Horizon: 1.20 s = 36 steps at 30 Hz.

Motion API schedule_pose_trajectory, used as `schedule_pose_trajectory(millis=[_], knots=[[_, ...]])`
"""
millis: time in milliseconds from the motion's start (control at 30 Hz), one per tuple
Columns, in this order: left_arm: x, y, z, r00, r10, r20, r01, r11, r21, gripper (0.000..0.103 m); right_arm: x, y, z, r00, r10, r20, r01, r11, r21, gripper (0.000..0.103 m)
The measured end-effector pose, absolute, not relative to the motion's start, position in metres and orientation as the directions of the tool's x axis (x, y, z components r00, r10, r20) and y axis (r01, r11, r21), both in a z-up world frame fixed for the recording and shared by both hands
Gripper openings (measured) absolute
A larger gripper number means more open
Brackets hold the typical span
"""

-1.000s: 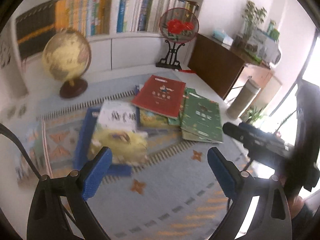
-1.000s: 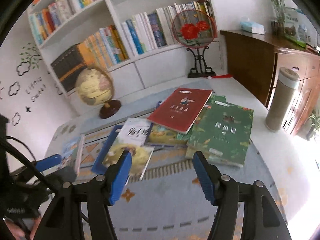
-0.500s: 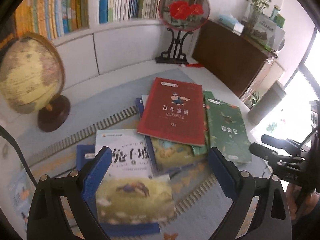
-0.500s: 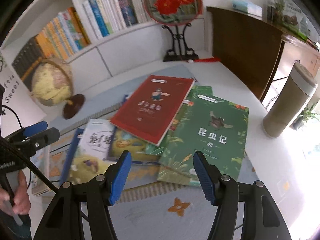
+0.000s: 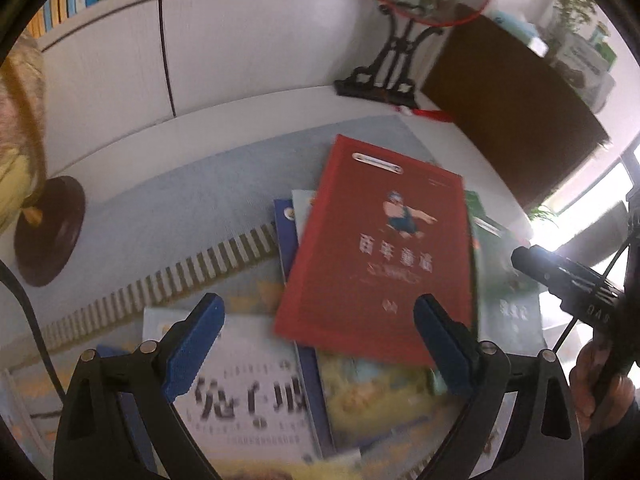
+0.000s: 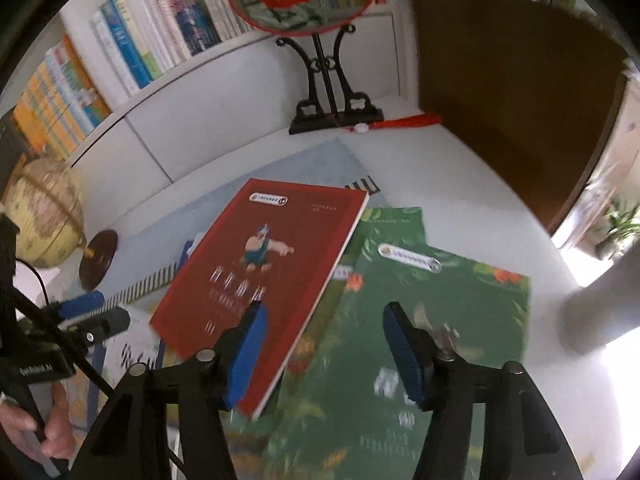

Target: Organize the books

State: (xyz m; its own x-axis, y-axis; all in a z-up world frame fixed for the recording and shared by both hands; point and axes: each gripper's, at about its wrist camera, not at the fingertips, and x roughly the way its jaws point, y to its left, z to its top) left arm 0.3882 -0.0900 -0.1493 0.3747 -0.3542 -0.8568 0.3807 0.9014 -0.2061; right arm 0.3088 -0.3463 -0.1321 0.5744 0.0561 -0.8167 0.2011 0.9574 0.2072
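Your left gripper (image 5: 316, 340) hangs wide and empty over the red book (image 5: 380, 252), topmost on overlapping books on the rug (image 5: 180, 208). Your right gripper (image 6: 324, 344), narrower, just been closing, grips nothing above the green book (image 6: 440, 320); bare floor (image 6: 460, 168) beyond.

Each gripper is black, with ribbed blue pads on its two fingers and round silver screws at the joints: the left gripper (image 5: 318, 344) and the right gripper (image 6: 324, 344). A black cable (image 5: 30, 332) trails from the left one, whose body bears small white lettering.
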Motion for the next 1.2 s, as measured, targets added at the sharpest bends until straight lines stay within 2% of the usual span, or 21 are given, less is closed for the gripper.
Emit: schedule_pose_trajectory(millis=[67, 133, 200, 367, 633, 767, 867, 1100, 1167, 1200], knots=[[0.399, -0.092, -0.156, 0.368, -0.349, -0.862, 0.373, 0.904, -0.208, 0.095, 0.328, -0.357, -0.143, 0.565, 0.066, -0.822, 0.207, 0.954, 0.219, 0.057], [0.407, -0.094, -0.162, 0.355, -0.367, -0.86, 0.381, 0.897, -0.225, 0.087, 0.342, -0.363, -0.15, 0.558, 0.059, -0.828, 0.212, 0.954, 0.211, 0.053], [0.414, -0.096, -0.169, 0.346, -0.358, -0.867, 0.381, 0.898, -0.219, 0.085, 0.358, -0.369, -0.158, 0.548, 0.058, -0.835, 0.214, 0.955, 0.207, 0.049], [0.428, -0.093, -0.187, 0.328, -0.351, -0.877, 0.346, 0.909, -0.234, 0.085, 0.386, -0.371, -0.171, 0.52, 0.029, -0.854, 0.201, 0.967, 0.156, 0.047], [0.436, -0.089, -0.203, 0.286, -0.371, -0.883, 0.336, 0.902, -0.27, 0.085, 0.419, -0.352, -0.182, 0.513, 0.063, -0.856, 0.105, 0.985, 0.135, 0.046], [0.437, -0.09, -0.206, 0.281, -0.386, -0.879, 0.329, 0.899, -0.289, 0.085, 0.431, -0.338, -0.18, 0.556, 0.131, -0.821, 0.015, 0.986, 0.168, 0.038], [0.436, -0.091, -0.205, 0.29, -0.389, -0.875, 0.325, 0.899, -0.292, 0.085, 0.434, -0.329, -0.181, 0.581, 0.167, -0.797, -0.035, 0.983, 0.18, 0.037], [0.436, -0.091, -0.206, 0.309, -0.404, -0.861, 0.325, 0.896, -0.304, 0.084, 0.436, -0.335, -0.19, 0.542, 0.209, -0.814, -0.021, 0.972, 0.236, 0.038], [0.431, -0.092, -0.205, 0.332, -0.389, -0.86, 0.338, 0.9, -0.276, 0.079, 0.443, -0.335, -0.191, 0.54, 0.189, -0.82, -0.024, 0.978, 0.21, 0.038], [0.429, -0.095, -0.205, 0.343, -0.373, -0.862, 0.349, 0.903, -0.252, 0.073, 0.448, -0.334, -0.191, 0.542, 0.181, -0.821, -0.027, 0.98, 0.198, 0.038]])
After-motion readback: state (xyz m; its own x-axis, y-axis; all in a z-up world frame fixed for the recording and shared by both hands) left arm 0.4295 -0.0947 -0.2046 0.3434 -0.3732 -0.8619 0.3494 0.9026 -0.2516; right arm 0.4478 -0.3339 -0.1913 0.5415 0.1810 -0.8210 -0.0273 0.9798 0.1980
